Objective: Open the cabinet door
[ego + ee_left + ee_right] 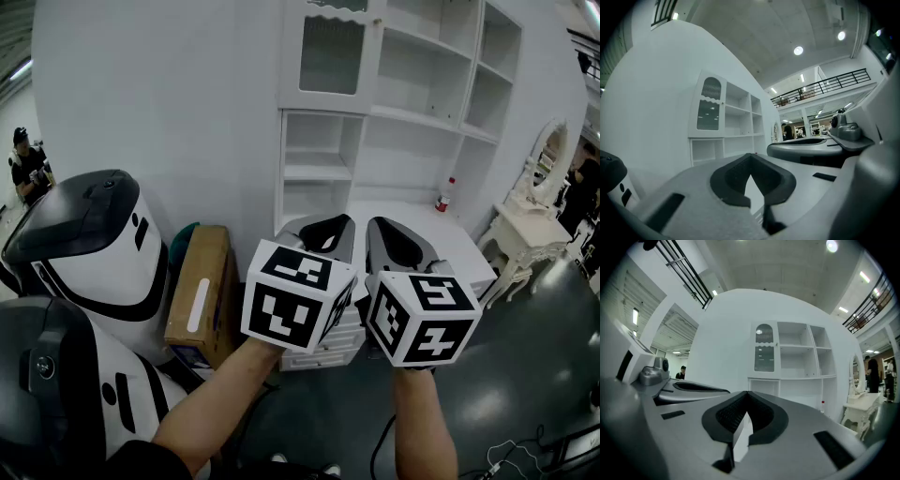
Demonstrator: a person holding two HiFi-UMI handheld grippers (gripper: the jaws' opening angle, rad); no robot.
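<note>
Both left gripper (326, 228) and right gripper (389, 230) show fingers together, empty.

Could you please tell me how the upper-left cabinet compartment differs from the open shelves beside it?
The upper-left compartment is closed by a door with an arched glass pane; the open shelves have no door. The compartment shows only dimly through glass; the shelves' dividing board shows plainly. Both are white.
</note>
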